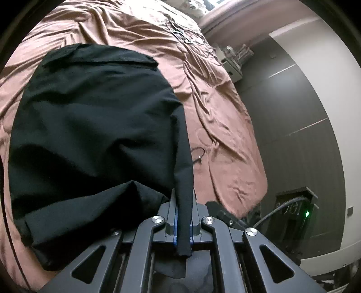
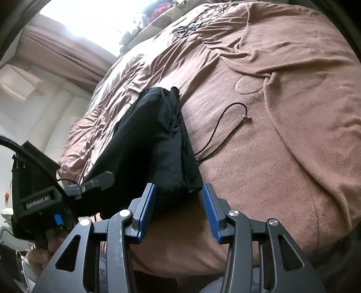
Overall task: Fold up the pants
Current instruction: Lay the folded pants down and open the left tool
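Black pants (image 1: 90,126), one pair, pinched in left claw (image 1: 183,216).

A bed (image 1: 214,112) with a rumpled pinkish-brown cover carries the black pants (image 1: 94,126), spread across it. A thin black cord (image 2: 222,128) lies just beside them.

A bedroom in a home. A wide bed under a rumpled dusty-pink bedspread (image 2: 282,94) fills the view ahead of the right claw and runs on to its right. Far beyond the claw, at the bed's far end, a bright window (image 2: 90,20) with a pink curtain (image 2: 56,47) hanging at its edge. A pale padded headboard (image 2: 56,108) stands off to the claw's left. Dark tiled floor (image 1: 293,126) lies right of the left claw, beside the bed.
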`<action>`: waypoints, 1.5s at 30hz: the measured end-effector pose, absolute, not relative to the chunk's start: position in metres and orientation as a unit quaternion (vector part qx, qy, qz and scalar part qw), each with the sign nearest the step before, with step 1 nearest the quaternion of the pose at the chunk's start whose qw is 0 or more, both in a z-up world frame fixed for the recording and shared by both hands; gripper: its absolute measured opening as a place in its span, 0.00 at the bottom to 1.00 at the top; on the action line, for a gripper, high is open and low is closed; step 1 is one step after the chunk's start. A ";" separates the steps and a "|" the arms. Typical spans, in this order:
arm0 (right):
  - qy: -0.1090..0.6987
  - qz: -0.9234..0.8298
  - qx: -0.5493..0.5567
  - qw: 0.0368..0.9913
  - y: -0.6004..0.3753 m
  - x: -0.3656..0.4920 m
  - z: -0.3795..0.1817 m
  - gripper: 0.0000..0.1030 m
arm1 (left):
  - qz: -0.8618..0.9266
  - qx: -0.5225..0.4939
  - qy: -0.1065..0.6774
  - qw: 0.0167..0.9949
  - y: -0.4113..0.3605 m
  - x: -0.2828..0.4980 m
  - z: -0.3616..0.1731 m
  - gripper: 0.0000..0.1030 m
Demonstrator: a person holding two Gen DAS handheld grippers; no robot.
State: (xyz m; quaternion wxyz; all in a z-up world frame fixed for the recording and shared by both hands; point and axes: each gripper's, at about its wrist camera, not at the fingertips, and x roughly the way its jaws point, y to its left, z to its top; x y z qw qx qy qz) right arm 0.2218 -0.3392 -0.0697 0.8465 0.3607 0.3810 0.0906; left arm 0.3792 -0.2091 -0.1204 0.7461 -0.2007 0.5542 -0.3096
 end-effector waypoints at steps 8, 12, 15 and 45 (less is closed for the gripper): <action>0.370 0.102 0.381 0.841 -0.355 0.208 -0.072 0.40 | -0.314 -0.222 0.575 0.722 -0.220 0.367 -0.129 0.30; 0.370 0.110 0.390 0.836 -0.358 0.207 -0.075 0.40 | -0.316 -0.224 0.568 0.726 -0.215 0.359 -0.120 0.49; 0.376 0.120 0.389 0.832 -0.353 0.209 -0.079 0.40 | -0.306 -0.224 0.557 0.739 -0.202 0.358 -0.112 0.50; 0.427 0.107 0.286 0.851 -0.322 0.226 -0.075 0.04 | -0.164 -0.216 0.546 0.792 -0.079 0.403 -0.124 0.50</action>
